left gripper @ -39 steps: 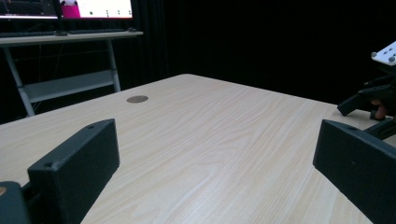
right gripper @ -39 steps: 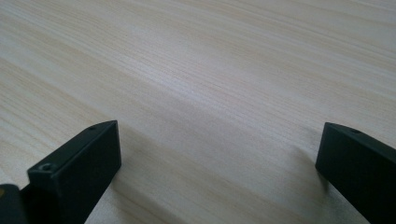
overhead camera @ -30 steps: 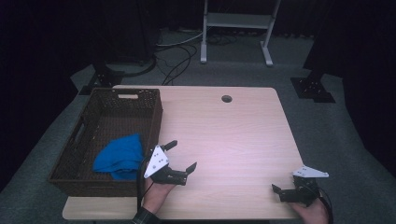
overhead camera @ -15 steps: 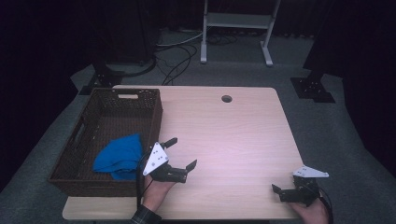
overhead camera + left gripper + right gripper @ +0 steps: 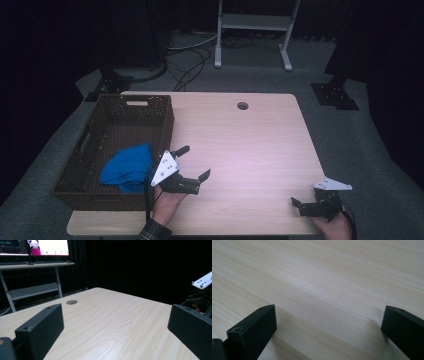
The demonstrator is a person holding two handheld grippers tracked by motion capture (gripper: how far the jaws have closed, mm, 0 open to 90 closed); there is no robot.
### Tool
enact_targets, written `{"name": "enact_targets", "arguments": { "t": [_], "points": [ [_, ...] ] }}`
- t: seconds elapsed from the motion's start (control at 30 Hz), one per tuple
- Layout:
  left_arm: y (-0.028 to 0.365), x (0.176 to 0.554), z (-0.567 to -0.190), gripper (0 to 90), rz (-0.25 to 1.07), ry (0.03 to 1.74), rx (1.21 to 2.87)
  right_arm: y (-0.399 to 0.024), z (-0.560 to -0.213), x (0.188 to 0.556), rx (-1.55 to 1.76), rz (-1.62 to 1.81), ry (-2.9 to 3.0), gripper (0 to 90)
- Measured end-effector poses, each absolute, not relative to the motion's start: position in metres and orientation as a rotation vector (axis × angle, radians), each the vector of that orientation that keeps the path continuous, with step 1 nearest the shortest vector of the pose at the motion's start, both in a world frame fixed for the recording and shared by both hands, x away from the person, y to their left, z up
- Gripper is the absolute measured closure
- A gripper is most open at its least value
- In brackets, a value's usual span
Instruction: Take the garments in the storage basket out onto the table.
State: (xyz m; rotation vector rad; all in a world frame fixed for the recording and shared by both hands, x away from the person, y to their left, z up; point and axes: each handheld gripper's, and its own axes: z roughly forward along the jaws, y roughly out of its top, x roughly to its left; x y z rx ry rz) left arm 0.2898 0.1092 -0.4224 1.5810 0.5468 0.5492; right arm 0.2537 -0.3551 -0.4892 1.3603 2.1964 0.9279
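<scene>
Cloth in the basket, both grippers empty over the table.

From the high view we see the blue cloth (image 5: 127, 169) lying in the near right part of the brown wicker basket (image 5: 90, 150) at the left of the table (image 5: 250, 145); the left gripper (image 5: 194, 162) sits just right of the basket with its jaws spread wide and nothing between them, and the right gripper (image 5: 296, 204) rests at the near right corner, well apart from the cloth. In the left gripper view we see its jaws wide apart over bare wood, pointing toward the far cable hole (image 5: 71, 302). In the right gripper view we see jaws likewise wide apart over bare table. We judge the cloth placed, so any next move calls for little beyond resting the hands.
</scene>
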Motion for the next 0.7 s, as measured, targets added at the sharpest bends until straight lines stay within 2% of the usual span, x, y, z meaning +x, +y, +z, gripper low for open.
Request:
{"name": "enact_targets", "arguments": {
  "t": [0.7],
  "points": [
    [0.1097, 0.2918, -0.4164, 0.2, 0.527, 0.551, 1.567, -0.3553, -0.4891, 0.2535, 1.364, 0.925, 2.193, 0.0]
  ]
}}
